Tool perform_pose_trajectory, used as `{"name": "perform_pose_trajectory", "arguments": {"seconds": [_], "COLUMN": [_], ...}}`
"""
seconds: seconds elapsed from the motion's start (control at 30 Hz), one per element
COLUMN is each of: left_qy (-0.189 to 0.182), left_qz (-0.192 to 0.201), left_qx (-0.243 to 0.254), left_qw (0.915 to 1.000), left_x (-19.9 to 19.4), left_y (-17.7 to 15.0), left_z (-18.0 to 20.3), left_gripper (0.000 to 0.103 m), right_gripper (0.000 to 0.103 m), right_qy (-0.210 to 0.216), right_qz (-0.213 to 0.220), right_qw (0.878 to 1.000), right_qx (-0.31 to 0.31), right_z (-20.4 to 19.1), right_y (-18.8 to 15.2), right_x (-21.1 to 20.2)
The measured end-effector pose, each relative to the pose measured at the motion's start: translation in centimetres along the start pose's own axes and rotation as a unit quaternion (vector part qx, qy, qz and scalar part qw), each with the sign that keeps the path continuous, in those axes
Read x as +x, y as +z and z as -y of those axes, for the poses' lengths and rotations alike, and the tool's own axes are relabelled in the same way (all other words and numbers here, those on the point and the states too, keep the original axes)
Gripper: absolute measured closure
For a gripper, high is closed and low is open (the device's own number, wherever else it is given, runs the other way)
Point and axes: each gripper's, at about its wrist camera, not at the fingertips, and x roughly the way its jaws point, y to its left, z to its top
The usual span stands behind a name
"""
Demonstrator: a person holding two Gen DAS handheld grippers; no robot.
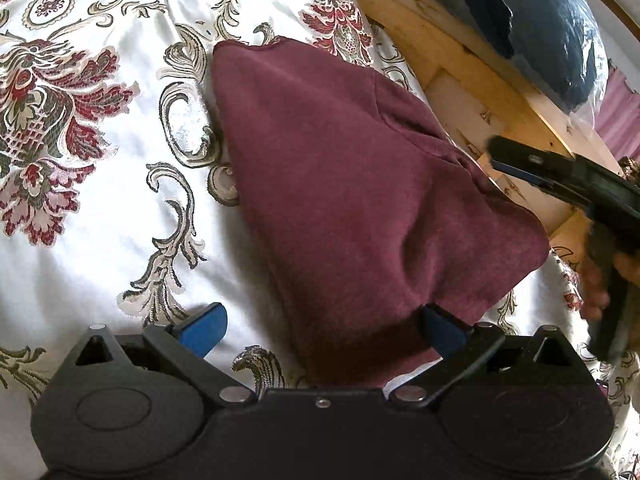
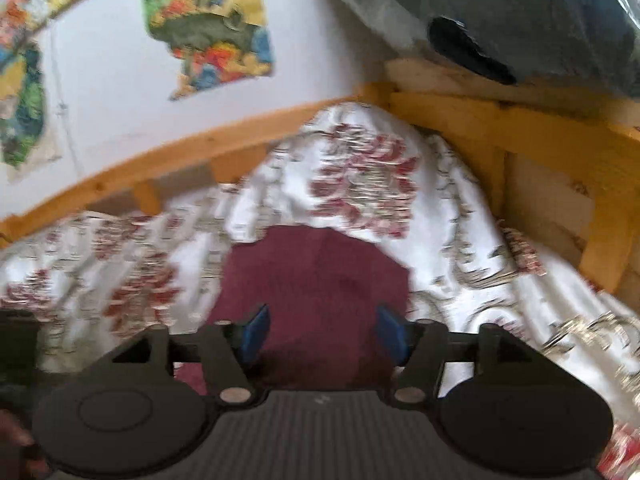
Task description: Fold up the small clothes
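- The bed (image 1: 100, 240), under a white cover patterned with red and grey flowers, carries the work; its wooden frame (image 1: 472, 80) runs along the far side, with a dark blue bundle in clear plastic (image 1: 540, 32) resting on it.
- The maroon garment (image 1: 360, 184) lies on the cover near that frame, a soft knit already doubled into a rough, uneven block; one edge bulges and a crease runs across the top layer. I judge the folding to be partly done: squaring and a last fold seem left.
- The left tool (image 1: 320, 322) stands wide, its blue pads apart at the garment's near edge, the right-hand pad (image 1: 442, 330) touching or just over the cloth, gripping nothing.
- The right tool (image 2: 322, 338) hovers over the garment in a blurred view, also spread wide and holding nothing.
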Motion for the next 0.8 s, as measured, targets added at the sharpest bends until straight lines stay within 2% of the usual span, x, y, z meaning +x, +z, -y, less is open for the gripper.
{"name": "perform_pose_trajectory", "arguments": {"seconds": [0.1, 0.2, 0.3, 0.37, 0.47, 0.57, 0.73, 0.8], "left_qy": [0.002, 0.003, 0.003, 0.004, 0.013, 0.012, 0.027, 0.029], "left_qz": [0.0, -0.001, -0.006, -0.005, 0.011, 0.016, -0.008, -0.01], "left_qx": [0.0, 0.002, 0.009, 0.018, 0.031, 0.023, 0.007, 0.003], "left_qw": [1.0, 1.0, 0.9999, 0.9998, 0.9994, 0.9995, 0.9996, 0.9995], "left_x": [0.0, -0.1, -0.3, -0.7, -1.2, -1.4, -0.6, -0.5], "left_y": [-0.1, -0.1, 0.2, 0.5, 0.6, 0.5, 0.3, 0.2], "left_z": [0.0, 0.2, 0.5, 0.8, 1.2, 0.9, 0.2, 0.1], "left_gripper": [0.001, 0.001, 0.001, 0.001, 0.001, 0.001, 0.001, 0.0], "right_gripper": [0.032, 0.032, 0.032, 0.032, 0.032, 0.032, 0.021, 0.013], "right_qy": [0.007, -0.008, -0.072, -0.088, -0.092, -0.09, -0.089, -0.086], "right_qz": [-0.002, -0.014, -0.034, -0.042, -0.052, -0.052, -0.043, -0.041], "right_qw": [1.0, 0.998, 0.993, 0.993, 0.994, 0.995, 0.995, 0.995], "right_qx": [-0.024, -0.056, -0.083, -0.072, -0.038, -0.009, -0.001, 0.001], "right_z": [-1.5, -2.3, -2.1, -1.6, -0.6, 0.2, 0.2, 0.1], "right_y": [-1.5, -3.5, -5.1, -5.8, -6.9, -8.0, -8.8, -8.5], "right_x": [-1.4, -2.0, -1.7, -1.5, -1.2, -0.9, -1.2, -1.5]}}
